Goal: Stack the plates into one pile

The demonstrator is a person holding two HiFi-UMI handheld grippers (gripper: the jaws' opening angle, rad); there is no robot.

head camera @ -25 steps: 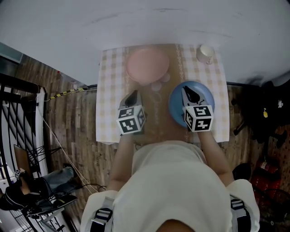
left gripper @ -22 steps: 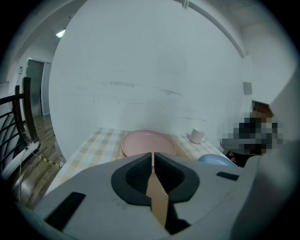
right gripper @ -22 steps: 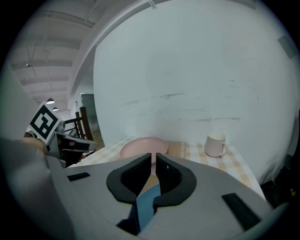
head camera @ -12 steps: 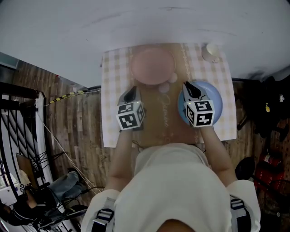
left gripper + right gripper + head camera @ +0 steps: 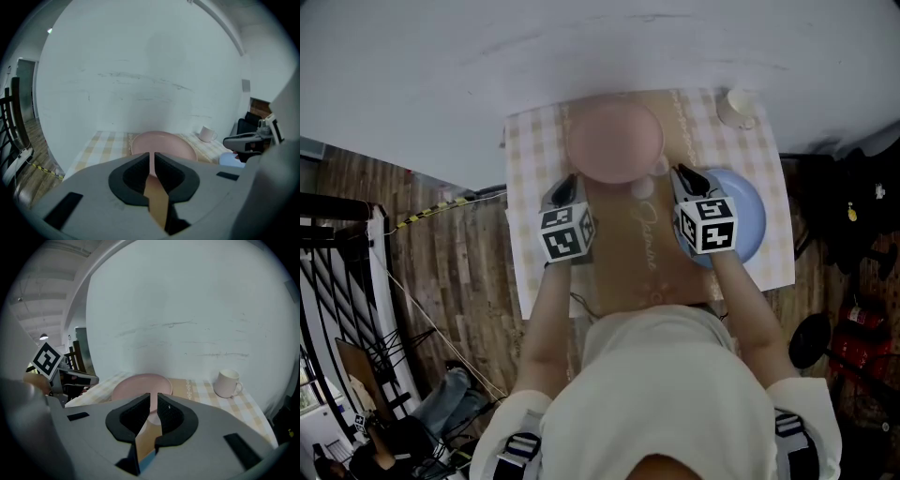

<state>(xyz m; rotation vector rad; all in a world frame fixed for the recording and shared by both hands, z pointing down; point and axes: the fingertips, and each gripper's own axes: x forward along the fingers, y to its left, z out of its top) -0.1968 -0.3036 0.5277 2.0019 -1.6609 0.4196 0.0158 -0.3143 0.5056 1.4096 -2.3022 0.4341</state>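
1. Head view: the pink plate (image 5: 614,141) sits at the far middle of the checked tablecloth (image 5: 528,234), the blue plate (image 5: 742,223) near right, well apart from it, and a white mug (image 5: 739,106) far right. Over the last second my left gripper (image 5: 568,186) and right gripper (image 5: 682,175) have both moved farther across, and now flank the pink plate's near rim.
2. Left gripper view: my jaws (image 5: 152,157) are all but together with nothing in them. The pink plate (image 5: 161,143) lies just beyond.
3. Right gripper view: my jaws (image 5: 153,399) have just been opening, showing a narrow empty gap aimed at the pink plate (image 5: 140,384). I judge no plate is lifted yet, so the stacking is just starting.
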